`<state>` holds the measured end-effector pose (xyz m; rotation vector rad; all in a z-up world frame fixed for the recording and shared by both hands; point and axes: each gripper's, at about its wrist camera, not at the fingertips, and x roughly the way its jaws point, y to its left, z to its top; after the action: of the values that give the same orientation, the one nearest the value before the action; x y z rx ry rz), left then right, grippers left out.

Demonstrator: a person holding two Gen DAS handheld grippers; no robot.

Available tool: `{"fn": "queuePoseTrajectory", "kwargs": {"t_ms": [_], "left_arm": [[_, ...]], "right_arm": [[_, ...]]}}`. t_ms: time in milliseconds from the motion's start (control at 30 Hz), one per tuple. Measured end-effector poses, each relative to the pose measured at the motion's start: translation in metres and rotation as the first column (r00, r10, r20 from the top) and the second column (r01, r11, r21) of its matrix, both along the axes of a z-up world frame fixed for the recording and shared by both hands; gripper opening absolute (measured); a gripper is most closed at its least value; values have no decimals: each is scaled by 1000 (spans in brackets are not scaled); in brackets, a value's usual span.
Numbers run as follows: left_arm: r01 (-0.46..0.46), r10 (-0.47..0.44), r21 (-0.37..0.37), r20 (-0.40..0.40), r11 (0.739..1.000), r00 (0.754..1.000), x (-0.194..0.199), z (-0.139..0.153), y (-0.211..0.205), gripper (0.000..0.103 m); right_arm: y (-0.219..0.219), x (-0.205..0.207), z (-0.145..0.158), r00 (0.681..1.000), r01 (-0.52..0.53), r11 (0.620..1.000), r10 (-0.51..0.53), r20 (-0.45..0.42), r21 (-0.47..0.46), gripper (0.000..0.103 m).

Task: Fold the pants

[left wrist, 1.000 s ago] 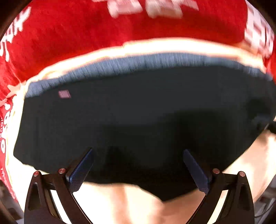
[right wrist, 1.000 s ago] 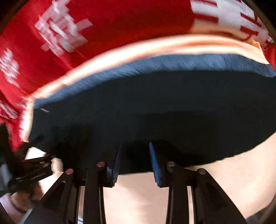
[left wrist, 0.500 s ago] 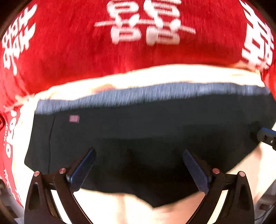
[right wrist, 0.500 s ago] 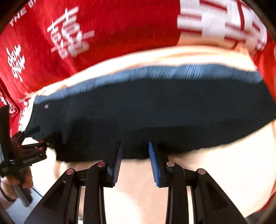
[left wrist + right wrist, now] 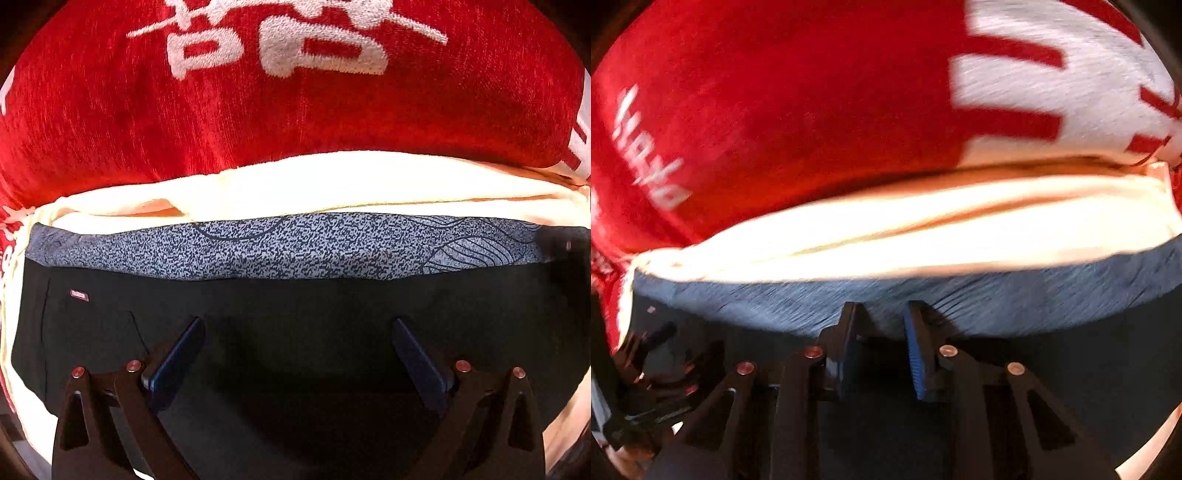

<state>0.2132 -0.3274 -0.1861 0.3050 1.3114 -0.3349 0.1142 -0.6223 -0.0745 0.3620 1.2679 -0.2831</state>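
**Dark pants flat, both grippers over them**

The pants point(image 5: 295, 332) lie flat on a cream surface point(image 5: 332, 184), their speckled grey-blue waistband point(image 5: 280, 251) along the far edge. A red label point(image 5: 79, 295) sits near the left edge. Cream margin shows left, beyond and lower right. The left gripper point(image 5: 295, 354) stands wide, holding nothing. A red cloth with white characters point(image 5: 295, 110) lies behind. The right gripper point(image 5: 882, 332) stands narrow over the waistband; motion blur probably hides any contact.

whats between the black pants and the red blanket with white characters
In the left wrist view, a speckled grey-blue patterned band borders the black fabric pants; beyond it a strip of cream cloth runs up to the red plush blanket.
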Motion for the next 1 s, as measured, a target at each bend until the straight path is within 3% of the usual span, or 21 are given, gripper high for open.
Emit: {"fn": "queuePoseTrajectory", "kwargs": {"t_ms": [100, 200, 267, 333, 433, 500, 600, 700, 833, 1000], "left_arm": [[20, -20, 26, 9, 999, 1000, 2, 0, -3, 102], [28, -29, 54, 18, 998, 999, -3, 9, -7, 102], [28, -28, 69, 6, 997, 1000, -6, 15, -15, 102], [24, -24, 30, -20, 999, 1000, -13, 29, -17, 102], [64, -64, 21, -21, 998, 998, -36, 47, -30, 102], [108, -107, 51, -19, 993, 994, -52, 49, -42, 102], [147, -142, 100, -58, 984, 988, -71, 33, -55, 102], [119, -118, 97, -19, 988, 993, -81, 30, -56, 102], [101, -97, 101, -53, 990, 994, -77, 33, -57, 102], [132, -130, 150, -27, 980, 991, -81, 48, -61, 102]], "right_arm": [[-37, -3, 6, 995, 92, 990, -96, -32, -107, 27], [-64, -24, 23, 983, 181, 977, -185, -20, -114, 30], [-67, -48, 39, 980, 196, 973, -199, -8, -122, 30], [-63, -79, 53, 979, 203, 972, -204, 0, -119, 31], [-57, -120, 50, 977, 204, 971, -209, -31, -122, 33], [-60, -139, 34, 972, 217, 970, -225, -67, -109, 33], [-62, -157, 32, 974, 227, 969, -227, 18, -95, 34], [-61, -154, 34, 975, 221, 971, -222, -4, -95, 37], [-78, -170, 43, 962, 274, 962, -274, -4, -11, 37], [-86, -192, 53, 958, 285, 959, -284, -43, 4, 37]]}}
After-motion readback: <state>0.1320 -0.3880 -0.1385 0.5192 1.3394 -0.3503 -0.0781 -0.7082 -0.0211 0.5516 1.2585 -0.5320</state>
